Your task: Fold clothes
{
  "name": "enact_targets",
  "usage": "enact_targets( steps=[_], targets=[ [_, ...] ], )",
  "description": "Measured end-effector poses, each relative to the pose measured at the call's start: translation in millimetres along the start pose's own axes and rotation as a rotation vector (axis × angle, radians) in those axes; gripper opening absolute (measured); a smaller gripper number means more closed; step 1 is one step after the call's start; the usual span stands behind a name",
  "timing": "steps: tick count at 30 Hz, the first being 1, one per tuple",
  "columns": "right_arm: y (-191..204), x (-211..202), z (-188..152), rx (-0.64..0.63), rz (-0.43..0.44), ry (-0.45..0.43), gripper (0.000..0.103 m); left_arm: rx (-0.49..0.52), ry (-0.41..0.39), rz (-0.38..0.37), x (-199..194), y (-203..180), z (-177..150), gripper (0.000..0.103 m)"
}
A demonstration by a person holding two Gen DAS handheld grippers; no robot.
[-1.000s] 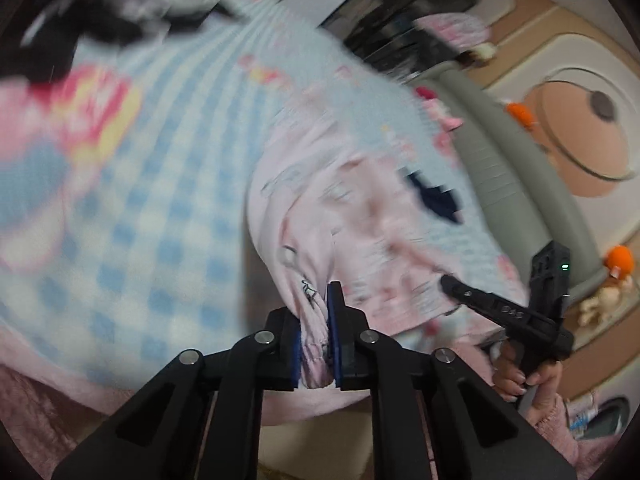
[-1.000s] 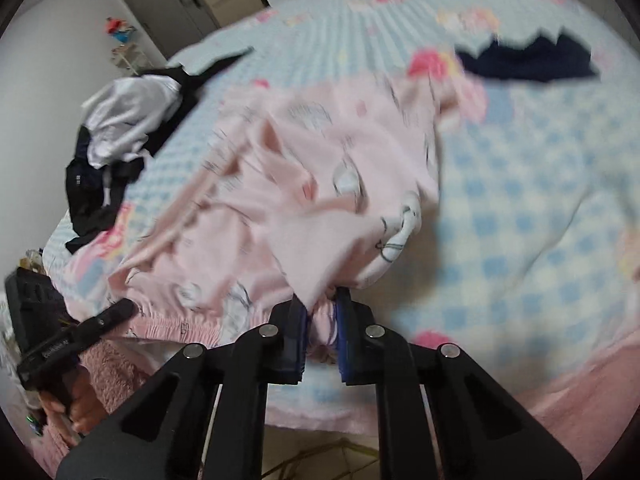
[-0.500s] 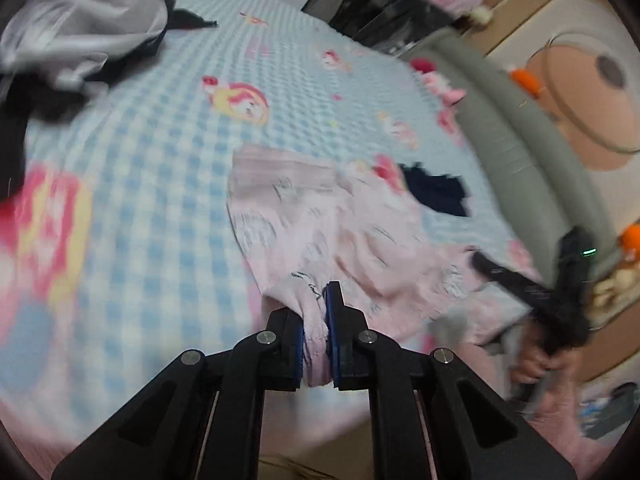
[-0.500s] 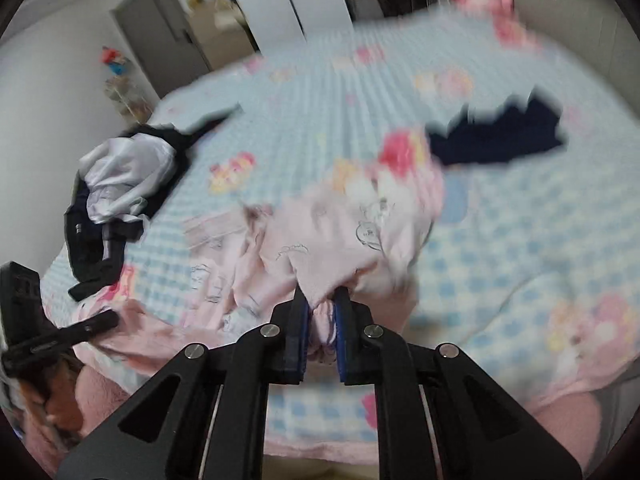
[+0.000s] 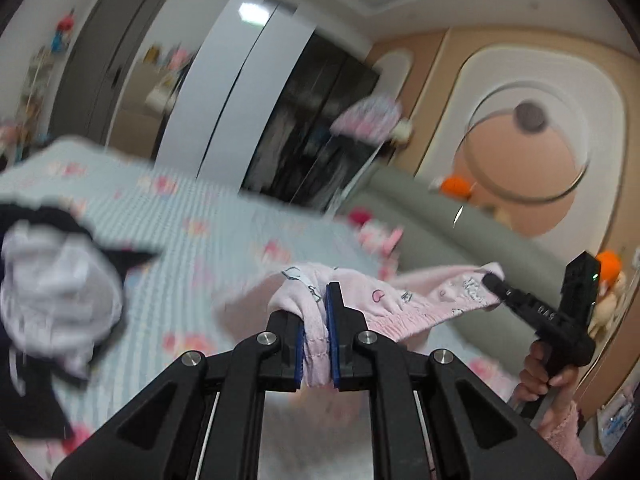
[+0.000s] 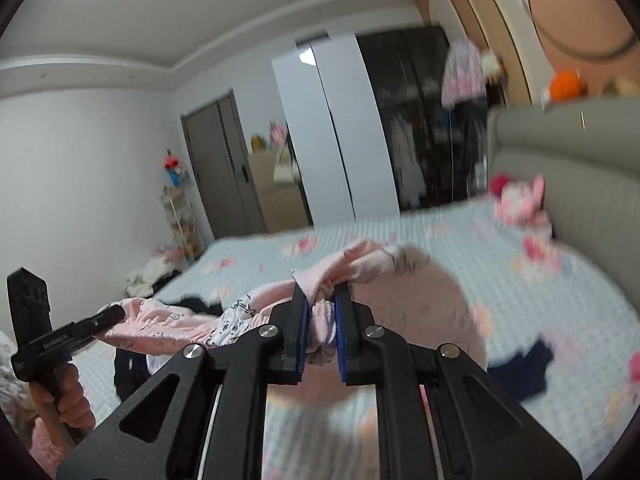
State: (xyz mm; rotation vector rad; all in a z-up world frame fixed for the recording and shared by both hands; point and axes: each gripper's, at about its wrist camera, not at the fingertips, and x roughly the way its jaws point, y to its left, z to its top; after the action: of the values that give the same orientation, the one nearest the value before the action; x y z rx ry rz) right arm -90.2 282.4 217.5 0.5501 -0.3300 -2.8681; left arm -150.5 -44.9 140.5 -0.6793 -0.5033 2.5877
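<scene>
- Above the near edge of the bed, both your grippers hold the pink garment up off the blanket.
- Your left gripper is clamped narrow on a bunched hem of the pink garment; cloth fills the gap between the blue pads.
- Your right gripper is pinched on another bunch of the same garment, with folds squeezed between its pads.
- From the left wrist view, the cloth stretches in a band toward your right gripper, seen side-on at the right with your right hand on its handle.
- From the right wrist view, the cloth sags toward your left gripper at the left, held by your left hand.
- Dark and white clothes pile lies near the bed's left edge, apart from the pink garment.
- Navy cloth lies on the blanket below right of the hanging pink fabric.
- Pink plush toy sits against the grey headboard.
- Motion blur is heavy; prints on the garment are only partly readable.
</scene>
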Motion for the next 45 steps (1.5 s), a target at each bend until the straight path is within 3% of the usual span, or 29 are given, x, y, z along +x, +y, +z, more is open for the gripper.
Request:
enact_targets(
  steps=[4,8,11,13,16,20,22,29,33,35,37,39,41,45],
  targets=[
    [-26.4,20.5,-111.8,0.067,-0.045,0.208,0.01,-0.147,0.291,0.078,40.0,57.2,-124.6,0.01],
    [-61.7,50.7,-242.8,0.215,-0.087,0.506,0.01,-0.274,0.517,0.156,55.7,99.5,-233.4,0.01],
    [-69.8,49.9,-302.8,0.216,-0.143,0.636,0.01,-0.322,0.551,0.149,49.0,108.8,-271.1,0.01],
    [-75.7,45.4,-320.5,0.236,-0.152,0.664,0.01,-0.326,0.514,0.127,40.6,105.2,-266.9,0.01],
    [-81.0,32.1,-316.5,0.282,-0.135,0.632,0.01,-0.307,0.456,0.084,27.5,94.2,-254.9,0.01],
    [-73.6,4.9,-288.4,0.234,-0.107,0.522,0.01,-0.24,0.41,0.058,23.7,75.0,-218.2,0.01],
    [-69.6,1.8,-281.7,0.215,-0.109,0.504,0.01,-0.219,0.408,0.061,21.9,73.7,-217.8,0.01],
    [-75.0,30.1,-321.6,0.247,-0.151,0.644,0.014,-0.243,0.548,0.12,48.3,99.5,-259.7,0.012],
    [-70.5,31.2,-325.9,0.212,-0.14,0.633,0.022,-0.309,0.527,0.086,44.9,110.0,-268.1,0.017],
    [-77.4,34.5,-325.9,0.252,-0.129,0.628,0.03,-0.344,0.524,0.057,48.7,113.6,-268.0,0.022],
    [-83.5,40.9,-327.4,0.285,-0.117,0.636,0.03,-0.33,0.511,0.051,45.1,109.0,-262.9,0.026],
    [-83.2,49.3,-327.9,0.266,-0.117,0.664,0.028,-0.314,0.498,0.046,40.9,103.8,-257.5,0.018],
    [-75.8,49.4,-321.4,0.211,-0.121,0.666,0.01,-0.297,0.484,0.04,36.7,98.6,-252.1,0.012],
    [-63.6,31.6,-300.0,0.191,-0.105,0.596,0.006,-0.263,0.458,0.03,28.4,88.2,-241.2,0.012]
  ],
)
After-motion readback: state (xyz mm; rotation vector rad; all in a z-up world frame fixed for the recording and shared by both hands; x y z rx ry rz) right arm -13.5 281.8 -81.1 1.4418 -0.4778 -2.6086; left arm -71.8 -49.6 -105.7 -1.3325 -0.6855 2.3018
